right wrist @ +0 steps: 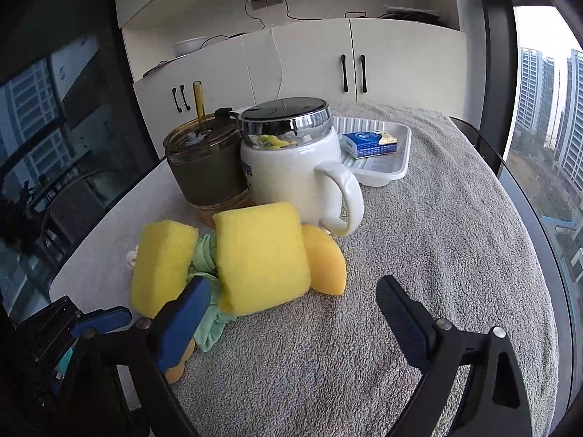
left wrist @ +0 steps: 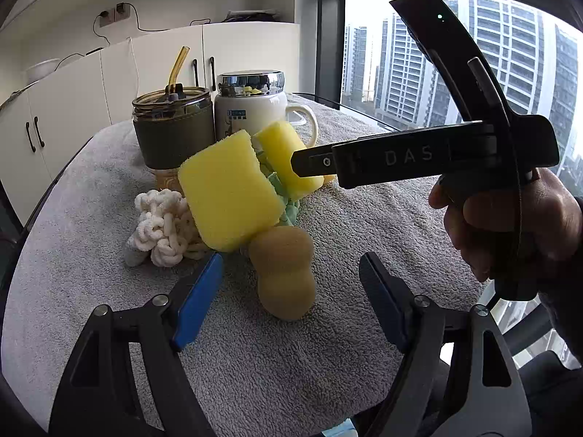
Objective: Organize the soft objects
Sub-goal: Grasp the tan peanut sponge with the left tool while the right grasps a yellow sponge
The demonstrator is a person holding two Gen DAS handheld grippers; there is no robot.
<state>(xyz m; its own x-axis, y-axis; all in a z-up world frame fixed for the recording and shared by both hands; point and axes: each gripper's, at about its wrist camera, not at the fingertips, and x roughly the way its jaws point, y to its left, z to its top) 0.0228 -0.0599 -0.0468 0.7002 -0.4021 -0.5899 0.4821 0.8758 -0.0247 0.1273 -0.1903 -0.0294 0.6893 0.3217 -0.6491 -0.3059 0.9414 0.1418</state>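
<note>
Both grippers are hovering over the heap of soft things now, and neither has anything in it. The left gripper (left wrist: 291, 291) comes in low with its blue pads spread wide, the tan peanut-shaped sponge (left wrist: 283, 273) sitting right between them but not pinched. It looks lined up to take that one first, since the sponge lies at the near edge of the pile and nothing rests on it.

From that sponge, the big yellow sponge (left wrist: 229, 193) leans at eleven o'clock, propped on the white knotted rope (left wrist: 160, 229) at ten. A second yellow sponge (left wrist: 288, 156) stands at twelve, with a green cloth (left wrist: 288, 204) bunched between the two.

The right gripper (right wrist: 295, 313), held in a hand (left wrist: 510, 225), is spread wide too, jaws gaping with nothing in them. The nearer yellow sponge sits just beyond its left pad, and a rounded orange sponge (right wrist: 328, 266) peeks out at one o'clock from that block.

Behind the heap stand a white lidded mug (right wrist: 291, 171) and a tumbler with a straw (right wrist: 204, 167), close enough that a careless grab could knock them. A white tray (right wrist: 397, 160) with a blue packet (right wrist: 368, 144) waits at one o'clock from the mug, a likely spot for sorting.
</note>
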